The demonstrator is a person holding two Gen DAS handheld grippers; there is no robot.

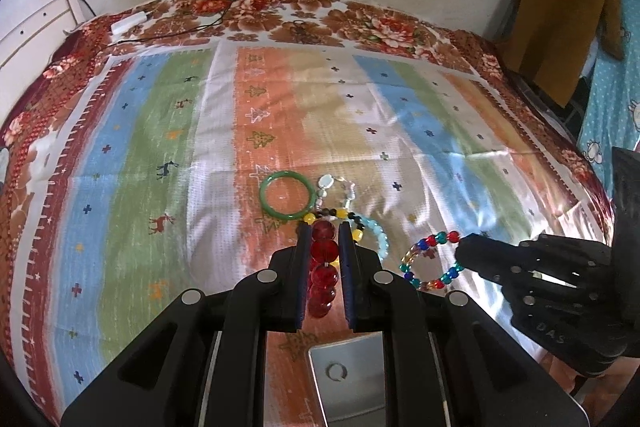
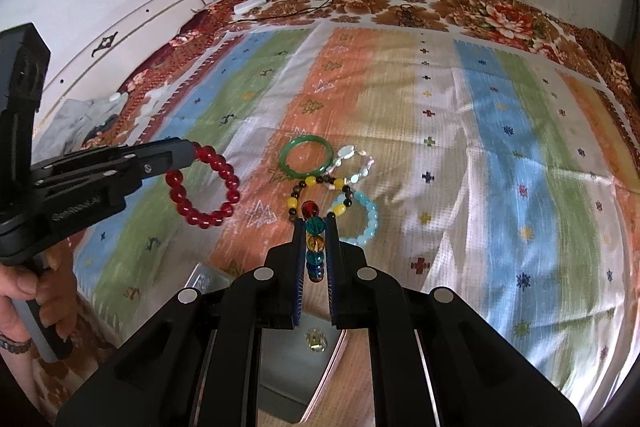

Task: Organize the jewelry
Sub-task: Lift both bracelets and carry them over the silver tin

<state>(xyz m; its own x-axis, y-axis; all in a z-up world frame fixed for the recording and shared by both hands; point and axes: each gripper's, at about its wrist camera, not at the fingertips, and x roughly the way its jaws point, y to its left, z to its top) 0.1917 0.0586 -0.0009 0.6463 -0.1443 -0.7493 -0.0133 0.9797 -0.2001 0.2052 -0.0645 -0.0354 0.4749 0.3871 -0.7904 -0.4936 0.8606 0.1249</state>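
Below both grippers, a metal box [image 1: 348,379] is half hidden by their bodies. Left gripper [image 1: 323,227] pinches the red bead bracelet [image 2: 208,187] above the striped cloth [image 1: 160,147]; right gripper [image 2: 312,221] pinches the multicolored bead bracelet [image 1: 430,259], held right of it.

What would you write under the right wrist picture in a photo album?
Right gripper pinching a multicoloured bead bracelet, the left gripper lifting a red one, above a striped cloth.
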